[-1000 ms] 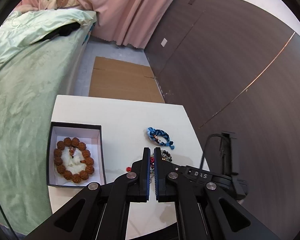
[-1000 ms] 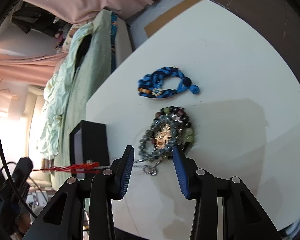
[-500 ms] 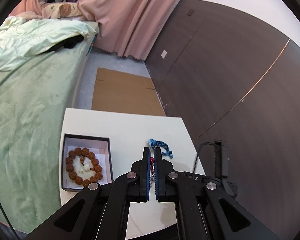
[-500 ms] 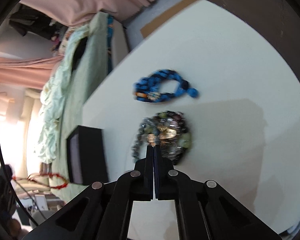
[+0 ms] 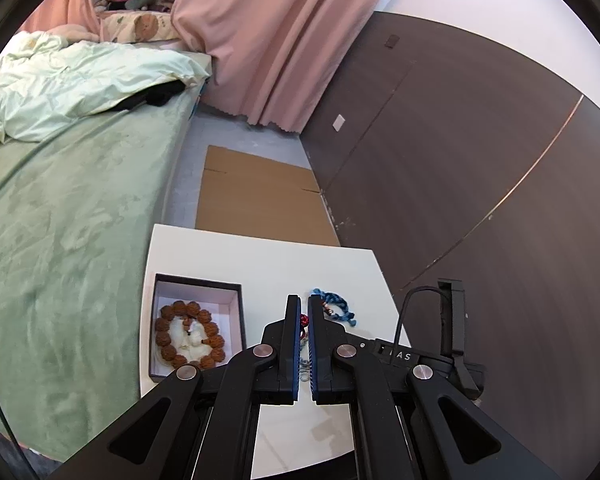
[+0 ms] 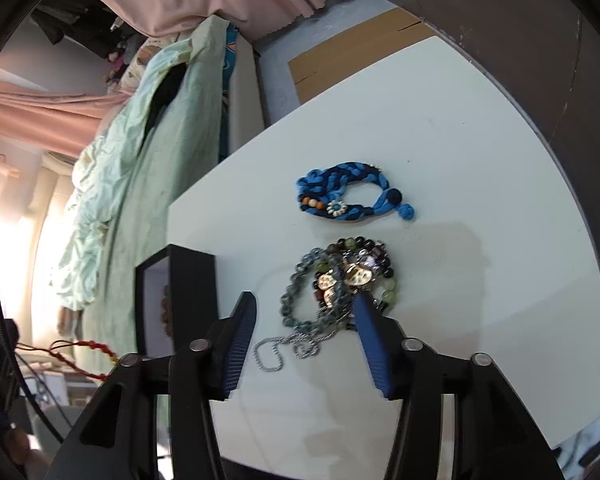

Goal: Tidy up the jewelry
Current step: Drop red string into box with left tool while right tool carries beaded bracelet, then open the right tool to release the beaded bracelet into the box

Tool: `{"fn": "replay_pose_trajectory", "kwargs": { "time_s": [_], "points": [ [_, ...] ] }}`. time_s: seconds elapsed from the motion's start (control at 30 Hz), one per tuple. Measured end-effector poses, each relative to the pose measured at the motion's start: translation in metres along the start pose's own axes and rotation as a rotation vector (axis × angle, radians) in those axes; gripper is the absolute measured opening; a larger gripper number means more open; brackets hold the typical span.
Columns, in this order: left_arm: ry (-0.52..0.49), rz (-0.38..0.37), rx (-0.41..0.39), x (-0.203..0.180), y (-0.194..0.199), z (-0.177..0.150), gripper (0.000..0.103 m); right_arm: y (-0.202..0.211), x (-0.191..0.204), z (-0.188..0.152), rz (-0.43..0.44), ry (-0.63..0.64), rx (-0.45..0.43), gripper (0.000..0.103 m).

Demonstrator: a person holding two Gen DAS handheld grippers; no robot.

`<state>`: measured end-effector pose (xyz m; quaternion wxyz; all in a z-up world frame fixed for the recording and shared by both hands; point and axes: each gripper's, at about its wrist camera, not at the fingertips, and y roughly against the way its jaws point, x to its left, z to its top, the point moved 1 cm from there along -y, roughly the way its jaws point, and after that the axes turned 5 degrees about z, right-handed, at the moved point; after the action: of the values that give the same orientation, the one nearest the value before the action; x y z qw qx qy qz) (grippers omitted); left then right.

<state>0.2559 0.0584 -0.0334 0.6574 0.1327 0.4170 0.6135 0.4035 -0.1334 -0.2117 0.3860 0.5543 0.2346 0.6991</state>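
Observation:
My left gripper [image 5: 304, 299] is shut on a red cord bracelet [image 5: 303, 320], raised above the white table [image 5: 240, 256]. That red cord [image 6: 80, 350] also shows hanging at the left edge of the right wrist view. A black box [image 5: 198, 280] holds a brown bead bracelet [image 5: 190, 334]. My right gripper [image 6: 303, 300] is opening, its jaws apart over a pile of beaded bracelets [image 6: 340, 280] and a silver chain [image 6: 284, 348]; the pads press on nothing. A blue braided bracelet [image 6: 348, 196] lies just beyond the pile.
A green bed [image 5: 68, 220] runs along the table's left side. Flat cardboard [image 5: 256, 196] lies on the floor beyond the table, beside a dark panelled wall [image 5: 480, 160]. The black box [image 6: 192, 280] stands close to the left of my right gripper.
My right gripper shut near the bead pile, then opened again; the silver chain now lies drawn out toward it. My left gripper rose and drew back, still shut on the red cord.

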Motion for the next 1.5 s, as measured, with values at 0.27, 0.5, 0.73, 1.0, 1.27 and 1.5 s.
{"fn": "replay_pose_trajectory", "kwargs": {
  "time_s": [0.27, 0.5, 0.73, 1.0, 1.27, 1.5],
  "points": [
    [0.028, 0.006, 0.007, 0.016, -0.005, -0.001, 0.003, -0.03, -0.004, 0.004, -0.106, 0.016, 0.062, 0.032],
    [0.051, 0.006, 0.008, 0.029, -0.008, -0.001, 0.003, -0.029, 0.002, 0.009, -0.177, 0.051, 0.071, 0.012],
    [0.068, 0.01, 0.015, 0.042, -0.014, -0.001, 0.003, 0.001, 0.021, 0.004, -0.115, 0.115, 0.015, 0.012],
    [0.072, 0.028, 0.03, 0.053, -0.03, 0.004, 0.003, 0.041, 0.071, 0.003, -0.04, 0.21, -0.062, 0.011],
    [0.126, 0.003, 0.064, 0.069, -0.043, 0.001, 0.067, 0.053, 0.123, 0.0, 0.058, 0.279, -0.085, 0.011],
    [0.161, 0.045, 0.01, 0.093, -0.019, -0.002, 0.078, 0.034, 0.149, -0.01, 0.13, 0.307, -0.043, 0.011]
  ]
}}
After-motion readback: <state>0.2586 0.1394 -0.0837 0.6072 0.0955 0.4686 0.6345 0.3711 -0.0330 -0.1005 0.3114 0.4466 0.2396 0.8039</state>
